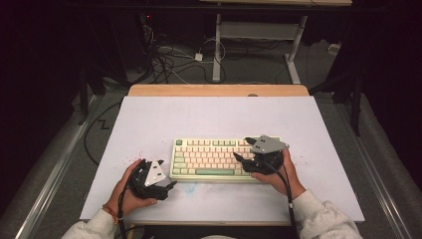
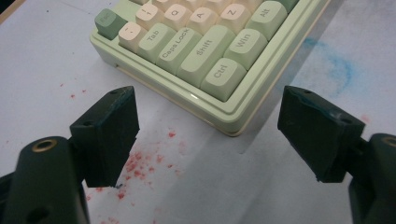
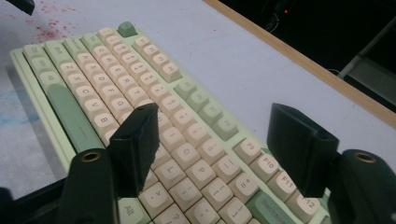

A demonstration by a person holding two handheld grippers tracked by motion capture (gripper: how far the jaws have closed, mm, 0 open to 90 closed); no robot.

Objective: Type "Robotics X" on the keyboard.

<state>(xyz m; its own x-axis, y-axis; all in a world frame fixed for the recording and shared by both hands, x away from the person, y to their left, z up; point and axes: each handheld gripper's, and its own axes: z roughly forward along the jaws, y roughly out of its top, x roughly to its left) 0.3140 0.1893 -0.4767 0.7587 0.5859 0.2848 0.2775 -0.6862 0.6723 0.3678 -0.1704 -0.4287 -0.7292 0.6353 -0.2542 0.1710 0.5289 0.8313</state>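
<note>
I'm holding my left gripper [image 1: 166, 186] released, jaws spread wide with nothing between them, just off the keyboard's [image 1: 211, 158] near-left corner on the white table [image 1: 149, 119]. The keyboard is lying mid-table. My right gripper [image 1: 240, 149] is hovering over its right end, jaws apart, gripping nothing.
</note>
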